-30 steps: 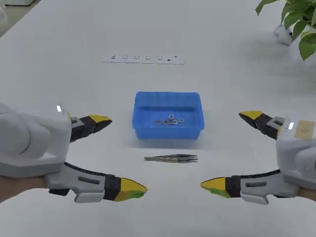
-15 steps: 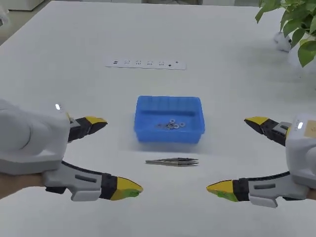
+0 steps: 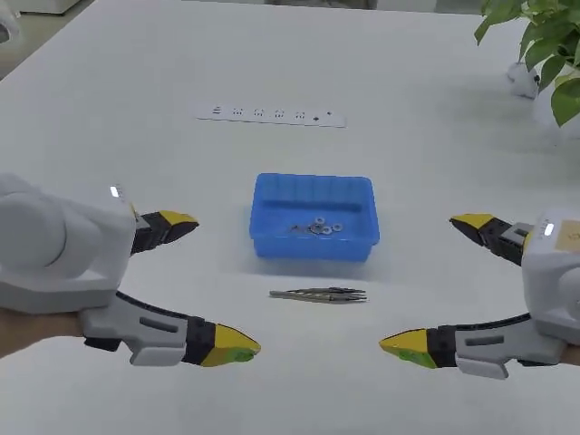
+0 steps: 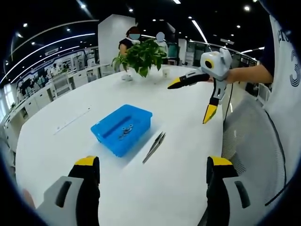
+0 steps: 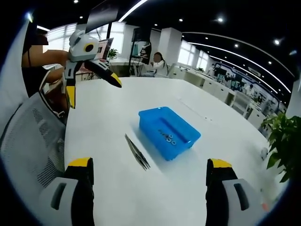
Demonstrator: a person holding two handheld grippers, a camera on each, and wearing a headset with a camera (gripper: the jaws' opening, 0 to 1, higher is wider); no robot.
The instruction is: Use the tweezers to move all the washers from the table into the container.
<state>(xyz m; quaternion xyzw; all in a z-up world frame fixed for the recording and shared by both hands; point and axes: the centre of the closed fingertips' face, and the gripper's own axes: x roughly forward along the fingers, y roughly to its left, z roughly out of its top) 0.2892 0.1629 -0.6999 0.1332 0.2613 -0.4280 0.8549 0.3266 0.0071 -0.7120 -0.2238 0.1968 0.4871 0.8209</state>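
A blue container [image 3: 314, 217] stands at the middle of the white table, with several washers [image 3: 317, 227] lying inside it. The same container [image 4: 122, 129] [image 5: 169, 132] shows in both gripper views. Metal tweezers [image 3: 318, 294] [image 4: 154, 146] [image 5: 137, 152] lie flat on the table just in front of it. My left gripper [image 3: 210, 283] hovers open at the lower left, well clear of the tweezers. My right gripper [image 3: 438, 283] hovers open at the lower right, equally apart. Nothing is between either pair of jaws.
A white strip with printed marks [image 3: 271, 115] lies beyond the container. A leafy plant [image 3: 535, 41] stands at the far right corner. A chair [image 5: 33, 146] sits at the table's near edge. Other people sit in the background.
Both grippers have drawn slightly apart and back from the tweezers; the head view has shifted a little. Container, washers and tweezers stay put.
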